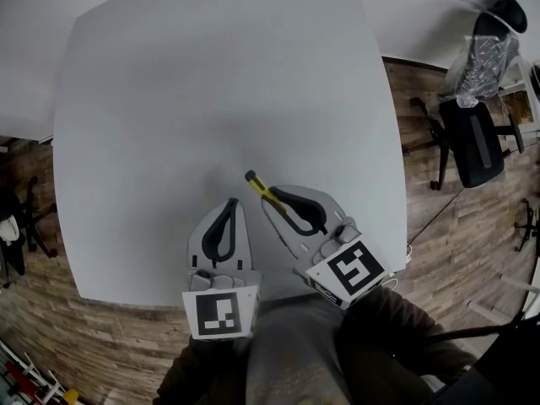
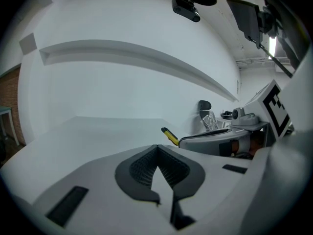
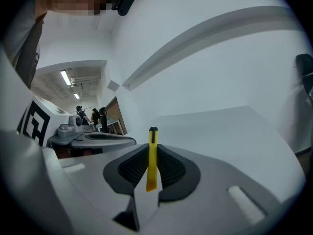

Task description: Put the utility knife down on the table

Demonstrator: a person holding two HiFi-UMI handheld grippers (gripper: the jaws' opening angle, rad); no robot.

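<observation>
Right gripper [image 1: 268, 196] clenched on utility knife [image 1: 256, 184]. Yellow body pinched edge-on between pads, black tip poking forward past fingertips. Likely so knife can be lowered flat and let go cleanly.
Knife over near part of white table [image 1: 211, 83]; no contact visible, not yet set down.
Left gripper [image 2: 157, 149] closed on nothing, parked just beside right one, probably just keeping clear.
No brand or text legible on knife. Marker cube [image 1: 350, 270] shows only black-white squares.

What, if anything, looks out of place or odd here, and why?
Nothing stands out. The knife sits straight in the right claw, which is shut on it over the table; the left claw is shut and empty.
</observation>
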